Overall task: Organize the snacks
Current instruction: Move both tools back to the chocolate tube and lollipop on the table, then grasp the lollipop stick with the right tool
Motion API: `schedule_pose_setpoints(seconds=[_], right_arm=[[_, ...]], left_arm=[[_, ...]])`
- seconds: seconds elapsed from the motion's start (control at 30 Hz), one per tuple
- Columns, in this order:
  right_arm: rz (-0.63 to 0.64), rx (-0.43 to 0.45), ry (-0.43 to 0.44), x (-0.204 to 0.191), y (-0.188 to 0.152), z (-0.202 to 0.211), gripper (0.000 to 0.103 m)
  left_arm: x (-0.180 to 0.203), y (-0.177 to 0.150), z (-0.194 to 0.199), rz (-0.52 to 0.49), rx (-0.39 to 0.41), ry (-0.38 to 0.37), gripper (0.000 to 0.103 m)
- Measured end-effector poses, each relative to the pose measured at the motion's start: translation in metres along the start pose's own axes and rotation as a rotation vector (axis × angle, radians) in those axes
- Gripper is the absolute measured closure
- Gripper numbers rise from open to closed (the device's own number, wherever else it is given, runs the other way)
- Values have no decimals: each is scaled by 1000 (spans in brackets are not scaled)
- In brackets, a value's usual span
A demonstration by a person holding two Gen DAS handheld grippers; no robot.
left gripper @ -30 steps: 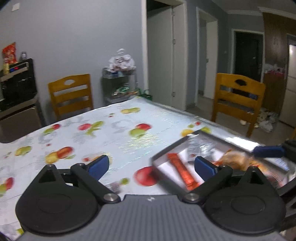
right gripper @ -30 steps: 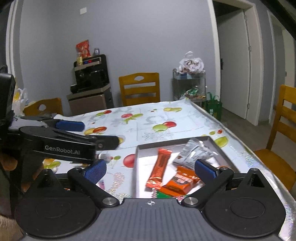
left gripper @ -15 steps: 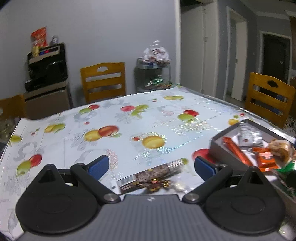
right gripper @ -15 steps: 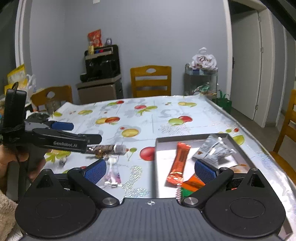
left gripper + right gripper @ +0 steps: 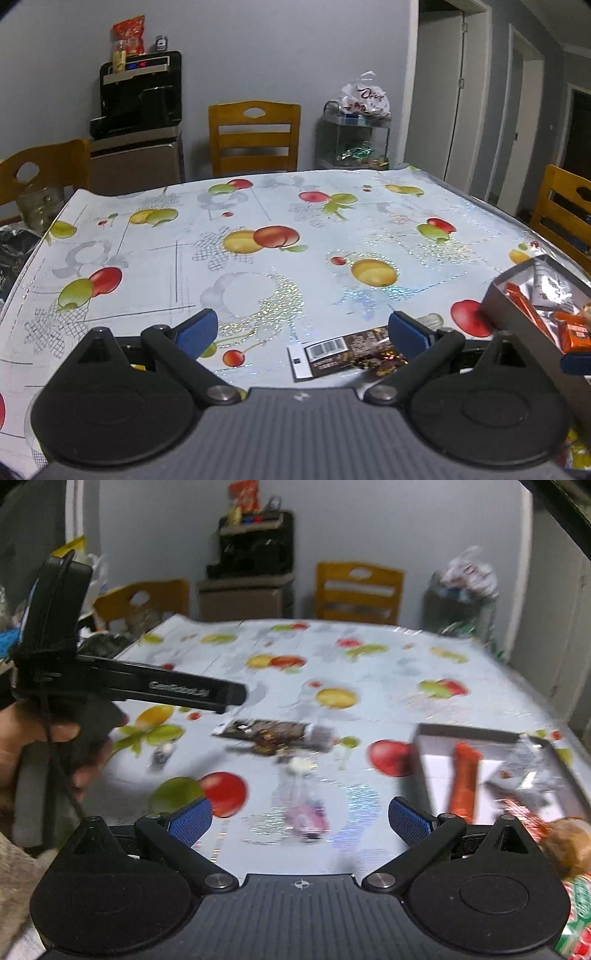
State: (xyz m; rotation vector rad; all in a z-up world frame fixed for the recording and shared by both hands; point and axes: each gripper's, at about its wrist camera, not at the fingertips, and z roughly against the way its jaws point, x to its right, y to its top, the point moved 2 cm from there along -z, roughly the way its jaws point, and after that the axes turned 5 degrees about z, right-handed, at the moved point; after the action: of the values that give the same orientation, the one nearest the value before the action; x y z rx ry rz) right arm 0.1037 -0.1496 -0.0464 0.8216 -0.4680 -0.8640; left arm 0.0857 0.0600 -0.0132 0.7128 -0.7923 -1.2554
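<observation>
— What's nearest now?

— The left gripper [image 5: 301,330], jaws spread wide and empty, low over the fruit-printed plastic tablecloth [image 5: 258,266]. The dark brown barcoded snack bar wrapper [image 5: 347,352] lies between its fingers, larger than half a second ago.

— And the right gripper [image 5: 300,818]?

— Also gaping, holding nothing. It has swung left: a clear pink-tinted sachet [image 5: 304,806] now sits between its tips.

— The grey rectangular tray [image 5: 476,734]?

— Farther right than before, holding the long orange bar [image 5: 463,782] and silver packets.
</observation>
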Motion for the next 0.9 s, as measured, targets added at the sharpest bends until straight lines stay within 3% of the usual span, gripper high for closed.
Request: schedule_pose_setpoints(seconds=[0.13, 0.23, 0.33, 0.4, 0.47, 0.7, 0.9], right_arm=[[66, -8, -27, -5, 11, -12, 1], [59, -66, -19, -4, 16, -33, 9], [59, -65, -11, -6, 19, -47, 12], [80, -72, -24, -9, 18, -57, 17], [68, -90, -21, -8, 18, -66, 29], [-31, -61, 9, 5, 18, -78, 40], [-1, -48, -9, 3, 17, -81, 56]], left_arm=[[-4, -1, -4, 20, 1, 3, 3], [-11, 0, -5, 61, 9, 0, 3], [-19, 1, -7, 107, 5, -4, 3], [-24, 2, -8, 133, 6, -1, 3], [-27, 2, -8, 149, 4, 2, 3], [-27, 1, -10, 154, -1, -6, 3], [-25, 0, -11, 150, -7, -8, 3]])
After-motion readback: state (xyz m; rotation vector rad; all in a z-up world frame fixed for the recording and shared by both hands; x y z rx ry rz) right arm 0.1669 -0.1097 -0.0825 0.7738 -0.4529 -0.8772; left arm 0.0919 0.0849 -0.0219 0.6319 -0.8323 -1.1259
